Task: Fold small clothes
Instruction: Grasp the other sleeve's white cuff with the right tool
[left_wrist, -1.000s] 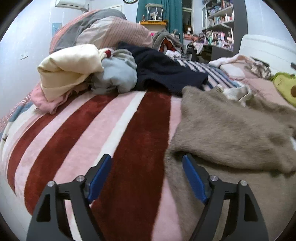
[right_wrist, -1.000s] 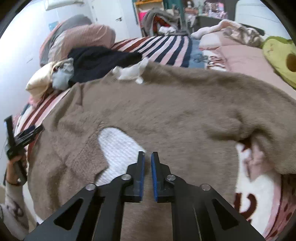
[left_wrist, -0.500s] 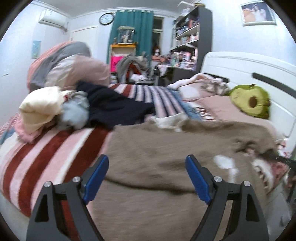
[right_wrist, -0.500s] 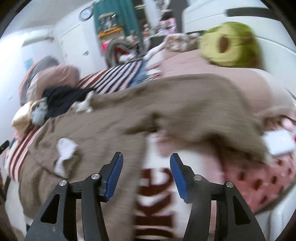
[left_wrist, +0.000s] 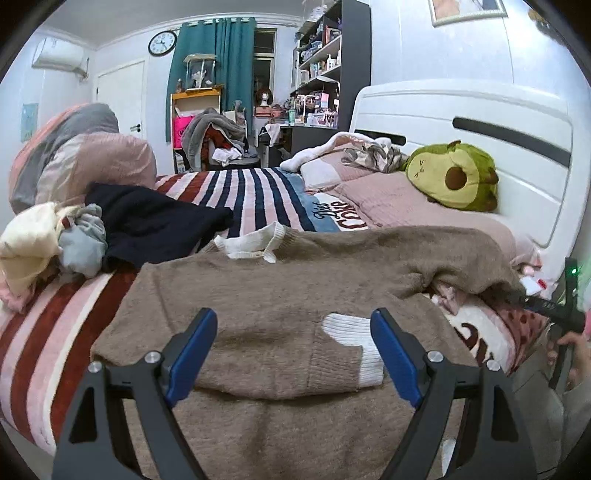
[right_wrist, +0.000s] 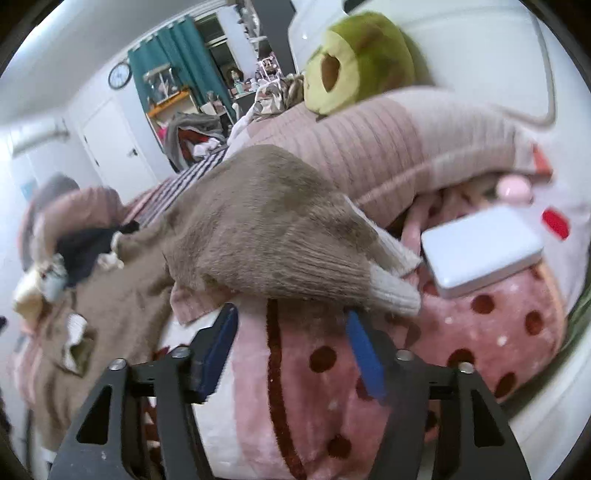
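The bed (left_wrist: 258, 192) with its striped blanket takes up most of both views, and the brown fuzzy sweater (left_wrist: 280, 280) is spread across the near part of it. One sleeve is folded over the body so its white cuff (left_wrist: 354, 339) sits right between the left gripper (left_wrist: 293, 349) fingers, a bit toward the right one. Those jaws are wide apart, holding nothing, hovering over the sweater's lower half. The other sleeve (right_wrist: 273, 229) runs off to the right, and its white cuff (right_wrist: 393, 291) lies just past the right gripper (right_wrist: 293, 350), whose jaws are also apart and empty. There's a clothes pile (left_wrist: 74, 236) far left, an avocado plush (left_wrist: 454, 177) far right, and a white box (right_wrist: 480, 254) near that cuff.
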